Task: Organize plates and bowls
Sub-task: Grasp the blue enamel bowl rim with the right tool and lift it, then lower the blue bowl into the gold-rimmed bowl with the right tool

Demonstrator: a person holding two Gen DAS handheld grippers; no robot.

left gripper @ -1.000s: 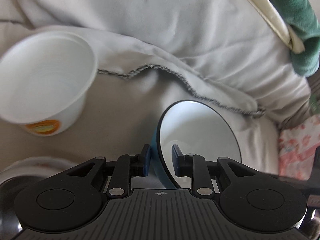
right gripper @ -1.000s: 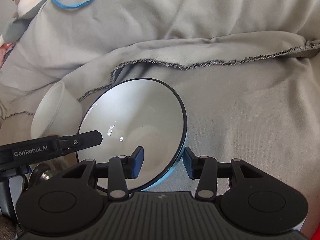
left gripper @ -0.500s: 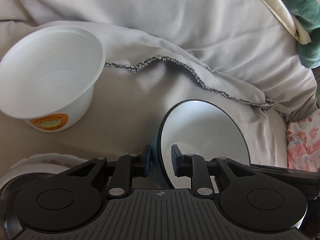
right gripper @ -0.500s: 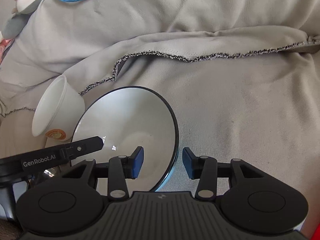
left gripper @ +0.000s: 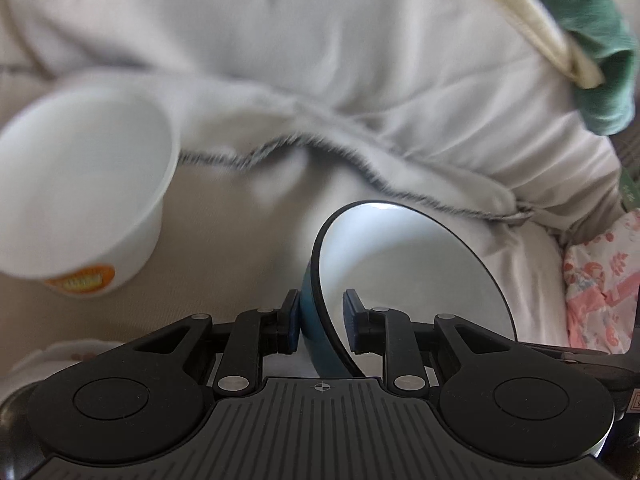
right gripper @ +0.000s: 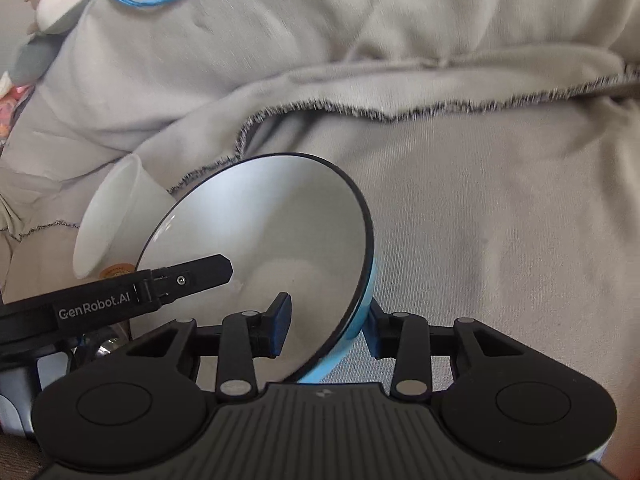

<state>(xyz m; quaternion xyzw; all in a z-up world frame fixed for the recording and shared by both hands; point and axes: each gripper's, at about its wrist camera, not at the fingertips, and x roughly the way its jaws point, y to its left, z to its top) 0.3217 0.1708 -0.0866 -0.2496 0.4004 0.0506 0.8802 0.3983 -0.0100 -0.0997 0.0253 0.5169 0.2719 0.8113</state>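
Left wrist: glossy round bowl (left gripper: 416,276) (blue outside) on soft blanket (left gripper: 320,80).

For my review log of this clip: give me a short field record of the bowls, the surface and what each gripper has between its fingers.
surface: rumpled grey blanket
held item: blue bowl, white inside, tilted on edge
left gripper: closed on the bowl's rim
right gripper: straddles the opposite rim, jaws just closing; contact by both pads unclear
other bowl: white plastic tub with orange label, tipped, beyond the blue bowl
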